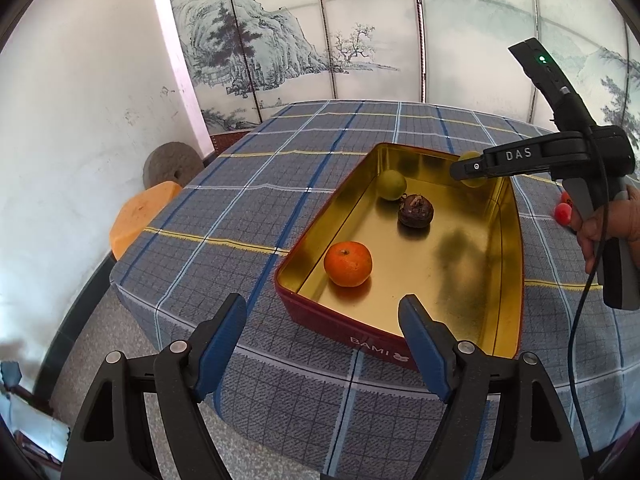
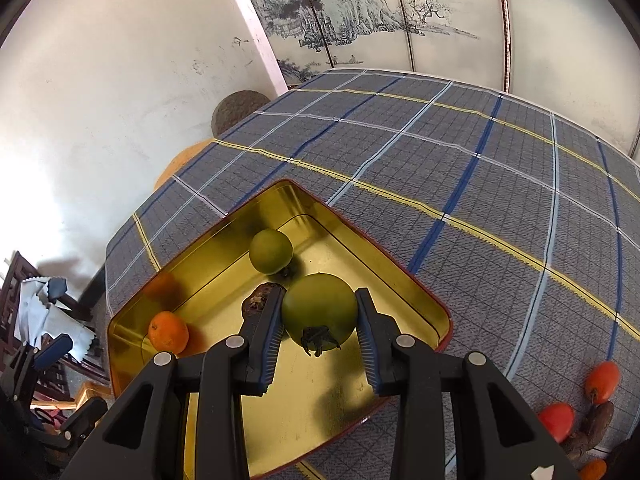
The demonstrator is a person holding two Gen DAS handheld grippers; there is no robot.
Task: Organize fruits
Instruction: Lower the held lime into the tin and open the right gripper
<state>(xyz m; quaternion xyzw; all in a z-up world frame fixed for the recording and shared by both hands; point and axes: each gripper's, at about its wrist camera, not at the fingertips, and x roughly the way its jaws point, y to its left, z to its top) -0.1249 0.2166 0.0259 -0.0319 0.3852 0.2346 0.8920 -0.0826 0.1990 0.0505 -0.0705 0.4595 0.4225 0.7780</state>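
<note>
Above the gold-lined red metal tin (image 2: 424, 312) on the checked desk (image 2: 460, 184), the right gripper (image 2: 318, 344) held a round green fruit (image 2: 318, 308) between narrow fingers, stem at 6 o'clock, no clear long axis. Released high, it could roll against the orange mandarin (image 1: 348, 263). The left gripper (image 1: 322, 330) was wide, empty.

"BAMI" stands on the red tin's (image 1: 360, 334) wall; "DAS" on the right tongs (image 1: 470, 170).

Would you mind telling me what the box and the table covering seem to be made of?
Box: likely thin sheet metal; glossy gold inside mirrors the orange, red painted outside. Table covering: apparently woven cloth, matte, with a plaid weave draping over the edge.
</note>
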